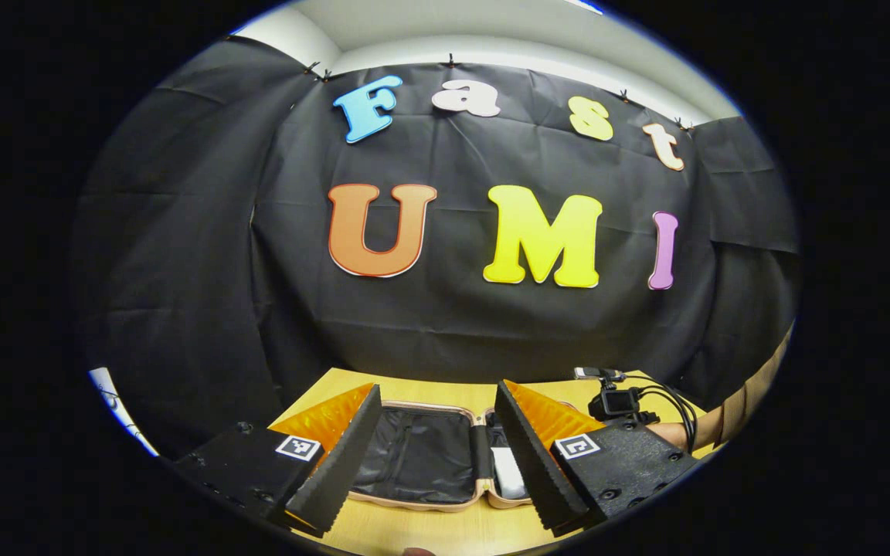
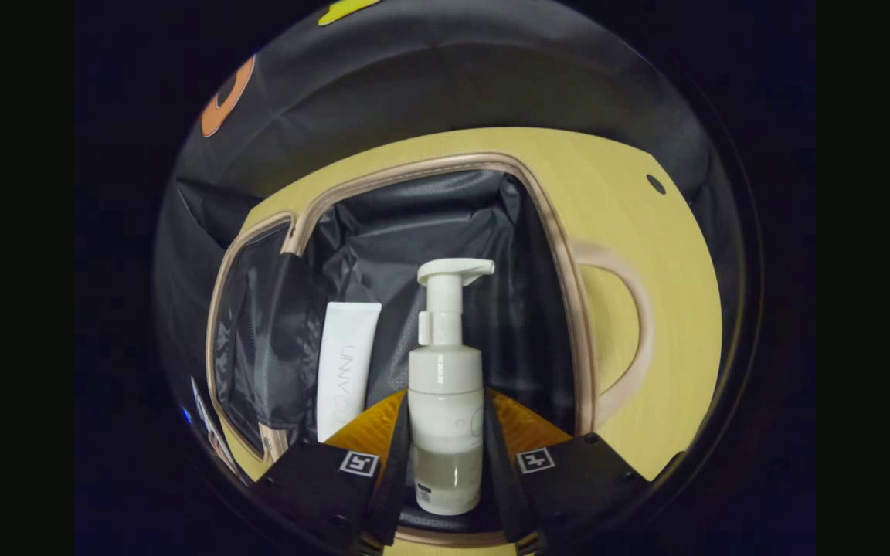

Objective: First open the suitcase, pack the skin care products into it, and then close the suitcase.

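White pump bottle pinched in right gripper over open suitcase; left gripper spread.

The left gripper view looks level and low across the table at the wall; the right gripper view looks steeply down, close. Both share the open suitcase.

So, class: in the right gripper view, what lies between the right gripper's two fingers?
A white pump bottle, upright in that view, both fingers pressing its sides, over the open suitcase.

Black cloth wall behind pale wooden table.
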Motion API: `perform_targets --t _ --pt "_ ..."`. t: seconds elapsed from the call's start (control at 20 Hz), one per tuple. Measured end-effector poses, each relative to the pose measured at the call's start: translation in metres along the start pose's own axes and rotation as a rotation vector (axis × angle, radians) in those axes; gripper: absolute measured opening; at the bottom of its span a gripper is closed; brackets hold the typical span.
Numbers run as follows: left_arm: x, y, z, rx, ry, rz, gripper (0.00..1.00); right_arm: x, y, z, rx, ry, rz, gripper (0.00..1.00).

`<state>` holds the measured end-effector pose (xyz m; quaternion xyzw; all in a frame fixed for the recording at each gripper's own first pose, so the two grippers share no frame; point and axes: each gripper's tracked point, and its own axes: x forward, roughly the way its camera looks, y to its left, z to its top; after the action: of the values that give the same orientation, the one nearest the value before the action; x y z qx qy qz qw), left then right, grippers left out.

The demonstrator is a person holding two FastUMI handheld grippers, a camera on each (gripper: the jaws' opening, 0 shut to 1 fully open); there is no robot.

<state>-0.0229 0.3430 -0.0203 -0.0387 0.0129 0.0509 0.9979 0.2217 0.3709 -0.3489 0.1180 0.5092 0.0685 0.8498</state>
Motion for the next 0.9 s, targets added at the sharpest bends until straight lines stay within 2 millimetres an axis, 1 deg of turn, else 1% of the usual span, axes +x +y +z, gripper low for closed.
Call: perform_targets --t 0.05,0.15,0.2,0.25,0.3,0.35,0.4,0.45,0.55,0.6,0.65,0.7,0.75,0.8,0.85,0.9 --pt "0.002 0.004 -0.001 -0.008 0.008 -0.002 0.94 0.002 0.0 -0.001 0.004 0.003 -0.002 0.48" --pt "0.006 0.019 -0.002 -0.016 0.017 0.017 0.94 0.001 -0.002 -0.003 -0.005 0.01 -0.006 0.49" --pt "0.008 0.025 -0.004 -0.024 0.022 0.026 0.94 0.001 0.001 -0.003 -0.016 0.009 -0.002 0.48" --pt "0.009 0.033 -0.006 -0.035 0.027 0.034 0.94 -0.003 0.004 -0.002 -0.029 0.006 0.016 0.5" --pt "0.013 0.041 -0.007 -0.047 0.03 0.034 0.95 -0.006 0.006 -0.002 -0.046 -0.005 0.022 0.48" --pt "0.018 0.047 -0.011 -0.065 0.041 0.022 0.96 -0.012 0.008 -0.001 -0.061 -0.016 0.034 0.49" --pt "0.021 0.058 -0.016 -0.086 0.05 0.019 0.96 -0.022 0.012 -0.002 -0.075 -0.028 0.051 0.63" --pt "0.028 0.068 -0.023 -0.119 0.061 0.017 0.96 -0.034 0.016 -0.002 -0.092 -0.05 0.068 0.64" --pt "0.042 0.094 -0.036 -0.201 0.082 0.02 0.96 -0.066 0.021 -0.001 -0.135 -0.12 0.095 0.79" --pt "0.053 0.106 -0.045 -0.262 0.089 0.01 0.96 -0.085 0.023 -0.002 -0.167 -0.166 0.114 0.79" --pt "0.062 0.12 -0.059 -0.336 0.109 0.015 0.98 -0.106 0.025 -0.003 -0.202 -0.212 0.134 0.82" --pt "0.071 0.132 -0.075 -0.422 0.137 0.01 0.98 -0.129 0.026 -0.006 -0.239 -0.256 0.152 0.79" --pt "0.079 0.144 -0.093 -0.506 0.175 0.013 0.98 -0.152 0.025 -0.01 -0.28 -0.293 0.163 0.79" --pt "0.09 0.152 -0.115 -0.575 0.207 0.014 0.98 -0.174 0.023 -0.017 -0.319 -0.333 0.169 0.82" --pt "0.098 0.163 -0.133 -0.636 0.222 0.028 0.98 -0.196 0.019 -0.022 -0.356 -0.369 0.173 0.82" --pt "0.105 0.173 -0.148 -0.701 0.242 0.035 0.99 -0.215 0.014 -0.029 -0.389 -0.4 0.169 0.79"
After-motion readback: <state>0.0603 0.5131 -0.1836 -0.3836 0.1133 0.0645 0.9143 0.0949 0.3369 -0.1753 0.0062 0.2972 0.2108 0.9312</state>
